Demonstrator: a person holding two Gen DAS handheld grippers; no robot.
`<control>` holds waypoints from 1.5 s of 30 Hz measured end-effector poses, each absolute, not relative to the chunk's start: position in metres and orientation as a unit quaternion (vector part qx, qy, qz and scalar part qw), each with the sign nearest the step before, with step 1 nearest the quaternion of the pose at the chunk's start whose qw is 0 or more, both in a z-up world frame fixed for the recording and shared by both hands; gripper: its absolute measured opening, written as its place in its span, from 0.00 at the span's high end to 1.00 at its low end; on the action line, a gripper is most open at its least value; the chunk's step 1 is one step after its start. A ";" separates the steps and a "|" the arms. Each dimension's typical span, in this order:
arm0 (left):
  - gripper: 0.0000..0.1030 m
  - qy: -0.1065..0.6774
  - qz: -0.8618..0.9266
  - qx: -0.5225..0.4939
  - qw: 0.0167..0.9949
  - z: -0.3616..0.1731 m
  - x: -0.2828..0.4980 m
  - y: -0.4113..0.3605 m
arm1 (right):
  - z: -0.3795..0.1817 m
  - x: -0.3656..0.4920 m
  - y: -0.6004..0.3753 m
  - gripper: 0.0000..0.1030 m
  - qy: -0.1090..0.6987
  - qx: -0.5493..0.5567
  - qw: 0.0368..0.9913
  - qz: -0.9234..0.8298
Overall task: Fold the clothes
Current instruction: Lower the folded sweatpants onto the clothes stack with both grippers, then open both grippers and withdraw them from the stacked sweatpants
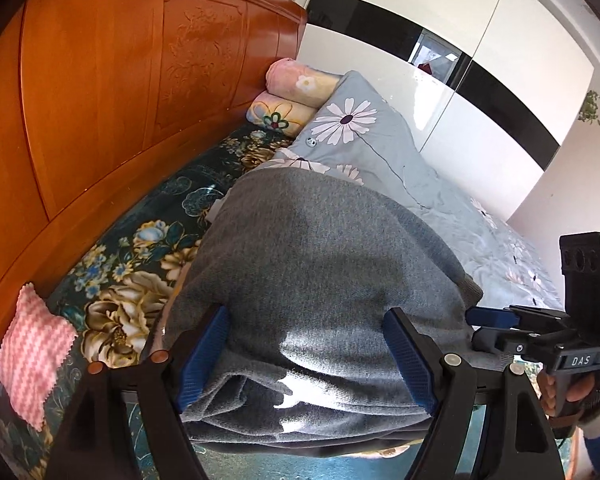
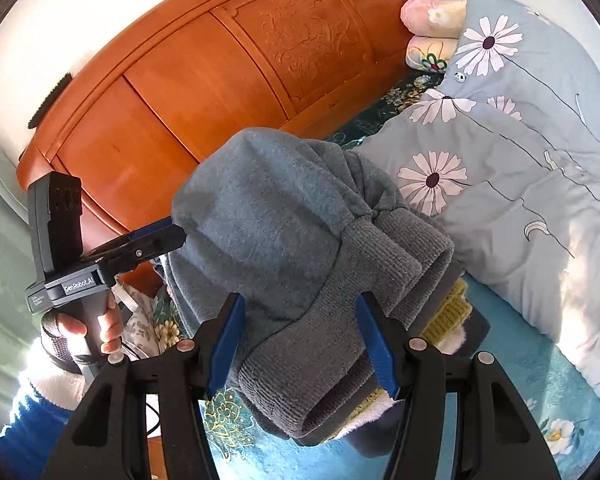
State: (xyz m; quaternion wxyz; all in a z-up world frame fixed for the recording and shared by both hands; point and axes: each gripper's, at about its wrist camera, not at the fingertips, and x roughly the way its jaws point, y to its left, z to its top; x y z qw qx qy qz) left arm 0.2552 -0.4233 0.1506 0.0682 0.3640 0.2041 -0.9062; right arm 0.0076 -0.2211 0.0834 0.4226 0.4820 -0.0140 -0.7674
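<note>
The grey sweater (image 1: 320, 264) is hanging in the air above the bed (image 2: 540, 364), near the headboard edge, bunched into a thick drape rather than lying flat. Its ribbed hem (image 2: 340, 320) is doubled over and is sagging toward the right tongs (image 2: 300, 344); the smoother body of the knit is spreading toward the left tongs (image 1: 306, 360). The long axis is running roughly from one pair of tongs to the other, parallel to the wooden headboard (image 1: 120, 100).

Left tongs: the blue pads (image 1: 202, 356) are standing wide apart with cloth draped between them; they are cradling the fabric, not clamping it. In the right wrist view the tips of the left tongs are reaching into the sweater's edge, but whether they are gripping there I cannot tell. Right tongs: pads likewise spread, with the hem lying across the gap; in the left wrist view their tips are meeting the sweater's far edge, pinch unclear.

Judgement: the coming move turns on the span between the two pairs of tongs. The garment is lying directly ahead of both, equally near to each, so lowering it onto the bed with that axis taut looks like the next need.

Beyond: a floral duvet (image 2: 520, 140) is covering the bed's far side, rolled blankets (image 1: 288, 96) are stacked at the headboard corner, and a pink cloth (image 1: 32, 352) is lying by the headboard.
</note>
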 end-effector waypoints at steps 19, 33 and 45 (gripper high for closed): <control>0.05 0.169 -0.917 0.351 0.088 0.187 0.290 -0.387 | 0.121 0.063 -0.199 0.42 -0.008 0.452 0.423 -0.785; 0.00 0.179 -0.913 0.356 0.089 0.159 0.323 -0.360 | 0.103 0.109 -0.209 0.27 0.036 0.473 0.419 -0.775; 0.00 0.168 -0.919 0.336 0.121 0.153 0.335 -0.351 | 0.092 0.114 -0.210 0.06 0.030 0.477 0.381 -0.791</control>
